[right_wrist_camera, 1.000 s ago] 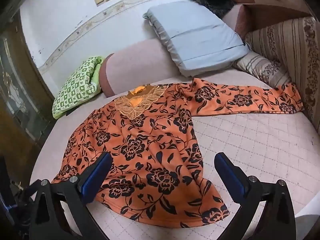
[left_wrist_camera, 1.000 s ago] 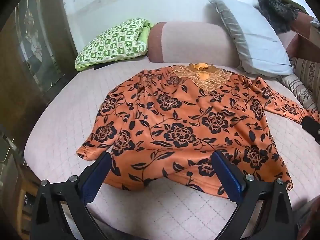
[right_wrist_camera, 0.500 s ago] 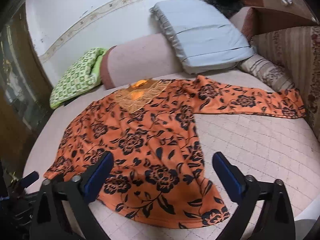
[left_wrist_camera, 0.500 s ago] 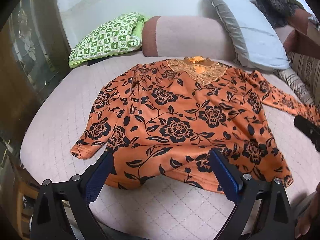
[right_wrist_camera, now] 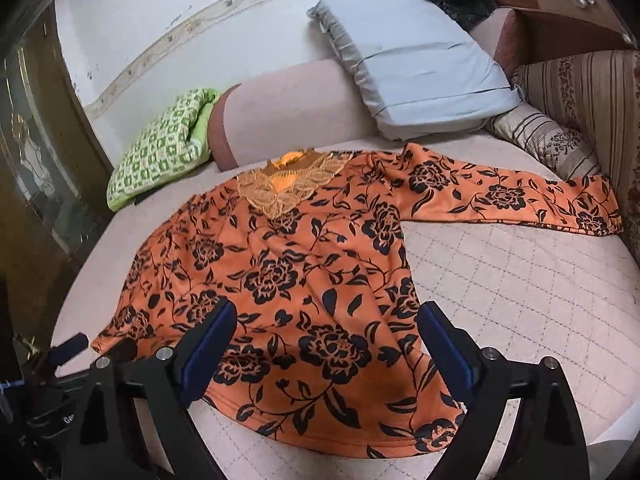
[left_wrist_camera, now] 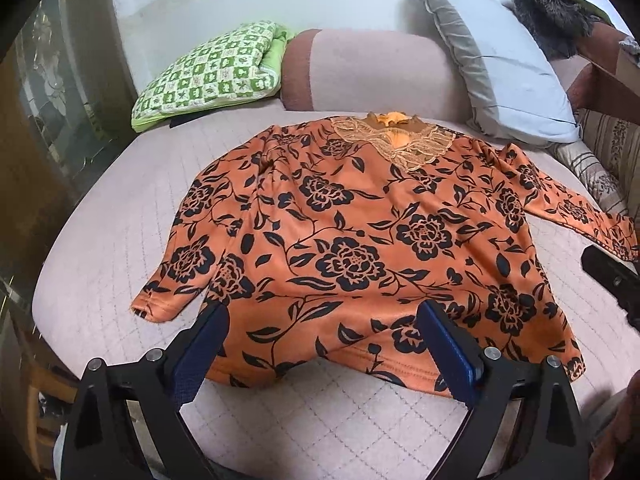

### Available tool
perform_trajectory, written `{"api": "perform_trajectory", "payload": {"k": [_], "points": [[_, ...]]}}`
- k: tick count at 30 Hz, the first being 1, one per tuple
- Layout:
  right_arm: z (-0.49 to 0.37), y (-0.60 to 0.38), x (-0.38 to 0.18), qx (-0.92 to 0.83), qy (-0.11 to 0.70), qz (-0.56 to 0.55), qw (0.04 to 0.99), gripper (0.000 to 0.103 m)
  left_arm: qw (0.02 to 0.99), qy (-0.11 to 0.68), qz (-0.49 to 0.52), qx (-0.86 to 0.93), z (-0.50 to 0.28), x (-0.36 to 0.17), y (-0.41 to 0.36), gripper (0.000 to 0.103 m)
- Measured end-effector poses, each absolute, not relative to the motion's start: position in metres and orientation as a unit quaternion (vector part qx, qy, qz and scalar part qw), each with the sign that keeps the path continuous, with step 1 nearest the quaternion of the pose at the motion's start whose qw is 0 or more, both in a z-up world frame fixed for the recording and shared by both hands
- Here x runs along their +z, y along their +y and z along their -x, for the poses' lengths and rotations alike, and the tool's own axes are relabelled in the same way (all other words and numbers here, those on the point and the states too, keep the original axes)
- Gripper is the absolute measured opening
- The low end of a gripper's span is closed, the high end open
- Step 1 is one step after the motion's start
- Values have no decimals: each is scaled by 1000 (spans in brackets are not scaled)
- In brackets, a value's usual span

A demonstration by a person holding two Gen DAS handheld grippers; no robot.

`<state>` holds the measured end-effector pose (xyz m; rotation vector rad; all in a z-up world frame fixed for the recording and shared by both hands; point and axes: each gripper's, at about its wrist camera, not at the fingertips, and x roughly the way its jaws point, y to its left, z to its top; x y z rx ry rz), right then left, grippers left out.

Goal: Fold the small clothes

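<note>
An orange blouse with black flowers lies flat, front up, on a pink quilted bed. Its lace collar points to the far side. One sleeve stretches out to the right; the other lies along the left side. My left gripper is open and empty above the hem's left part. My right gripper is open and empty above the hem's right part. The left gripper's tip also shows in the right wrist view.
A green checked cushion, a pink bolster and a grey pillow stand at the bed's far side. A striped cushion and patterned sofa back lie right. A dark glazed door is left.
Both grippers have shifted slightly forward over the hem, with the blouse a little larger in view. The blouse has not moved. Both grippers stay open.
</note>
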<state>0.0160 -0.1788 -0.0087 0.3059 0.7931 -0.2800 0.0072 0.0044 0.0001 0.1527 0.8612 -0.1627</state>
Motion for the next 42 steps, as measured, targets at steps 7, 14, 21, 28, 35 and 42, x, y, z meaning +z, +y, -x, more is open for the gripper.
{"api": "perform_trajectory", "payload": {"k": [7,14,21,28,35,42], "points": [[-15,-179,-10,-142,381,-137,903,92,906,401,-95,-97,-20,4,-8,95],[-19,-185,-17,-148,382,-148,900,92,899,415,-101,-93,-30,-23,-14,95],[-23,-193,-17,-158,375,-159,899,91,897,419,-105,-94,-40,-23,-23,95],[-26,-205,-24,-146,391,-197,887,91,892,426,-104,-111,-38,-25,-26,95],[-29,-208,-24,-154,407,-190,880,91,892,425,-104,-115,-37,-22,-28,95],[-35,-211,-21,-150,417,-205,873,87,892,425,-101,-117,-35,-18,-28,95]]}}
